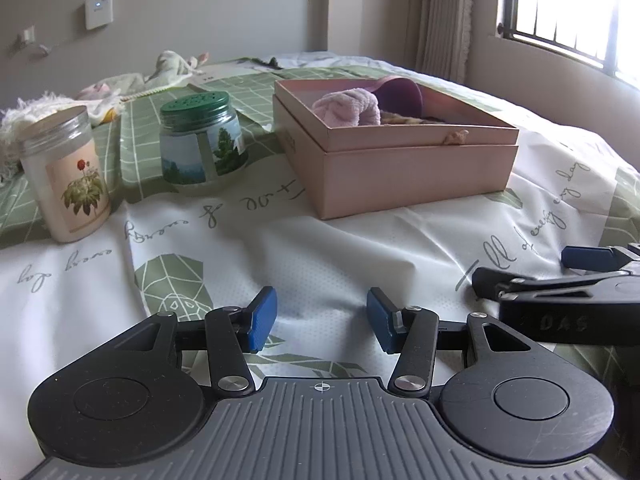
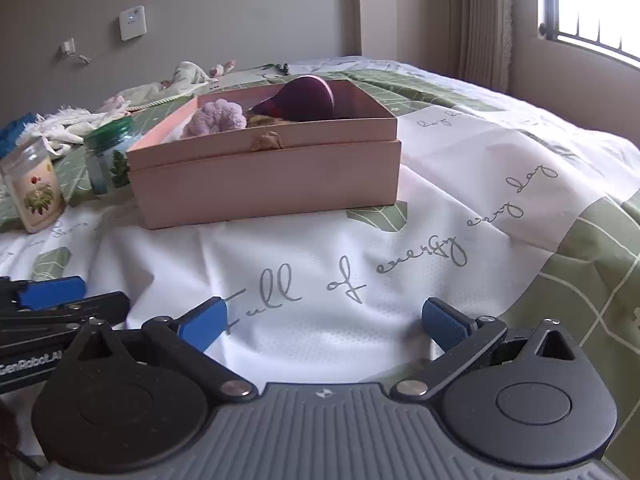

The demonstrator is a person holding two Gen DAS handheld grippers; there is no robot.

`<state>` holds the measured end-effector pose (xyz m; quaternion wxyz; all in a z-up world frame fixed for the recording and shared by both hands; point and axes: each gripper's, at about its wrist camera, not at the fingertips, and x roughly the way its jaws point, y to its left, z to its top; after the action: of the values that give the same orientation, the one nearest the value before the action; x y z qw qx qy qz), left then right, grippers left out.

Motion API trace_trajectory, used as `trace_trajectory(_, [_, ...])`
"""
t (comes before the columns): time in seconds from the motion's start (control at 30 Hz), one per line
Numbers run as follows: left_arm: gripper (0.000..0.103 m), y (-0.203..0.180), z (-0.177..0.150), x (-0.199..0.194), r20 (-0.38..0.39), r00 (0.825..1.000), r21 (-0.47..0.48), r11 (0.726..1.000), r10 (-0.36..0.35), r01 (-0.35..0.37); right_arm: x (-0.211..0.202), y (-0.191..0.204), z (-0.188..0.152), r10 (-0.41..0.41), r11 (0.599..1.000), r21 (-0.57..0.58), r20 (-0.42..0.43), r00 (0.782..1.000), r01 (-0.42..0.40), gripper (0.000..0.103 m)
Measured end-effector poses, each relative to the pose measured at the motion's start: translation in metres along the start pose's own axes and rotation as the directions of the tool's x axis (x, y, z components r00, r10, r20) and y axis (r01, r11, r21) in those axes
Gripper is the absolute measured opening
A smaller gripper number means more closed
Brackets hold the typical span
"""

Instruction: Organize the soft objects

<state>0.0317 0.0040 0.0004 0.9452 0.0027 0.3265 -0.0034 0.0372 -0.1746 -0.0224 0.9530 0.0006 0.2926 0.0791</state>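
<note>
A pink box (image 1: 404, 168) (image 2: 264, 176) stands open on the bed, nested on its lid. Inside lie a fluffy pink scrunchie (image 1: 348, 108) (image 2: 218, 118), a dark purple rounded soft thing (image 1: 400, 94) (image 2: 304, 98) and something tan. My left gripper (image 1: 322, 318) rests low over the bedspread in front of the box, open, with nothing between its blue pads. My right gripper (image 2: 324, 322) is beside it, wide open and empty, also short of the box. Each gripper shows at the edge of the other's view.
A white jar with a flower label (image 1: 66, 176) (image 2: 34, 188) and a green-lidded jar (image 1: 202, 144) (image 2: 110, 156) stand left of the box. Fluffy white and pale cloths (image 1: 132, 80) (image 2: 76, 124) lie behind them near the wall. A window (image 1: 576, 12) is at the right.
</note>
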Motion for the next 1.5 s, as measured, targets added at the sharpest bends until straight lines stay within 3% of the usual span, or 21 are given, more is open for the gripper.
trace_trajectory(0.17, [0.055, -0.0026, 0.0004, 0.0001, -0.002, 1.000, -0.004, 1.000, 0.014, -0.014, 0.0024, 0.0089, -0.0010, -0.029, 0.998, -0.052, 0.008, 1.000, 0.030, 0.103])
trace_trajectory(1.5, [0.055, -0.0012, -0.0015, -0.0009, 0.005, 1.000, -0.002, 1.000, 0.009, -0.009, 0.0011, 0.0048, -0.0020, -0.013, 0.999, -0.030, 0.019, 1.000, 0.013, 0.103])
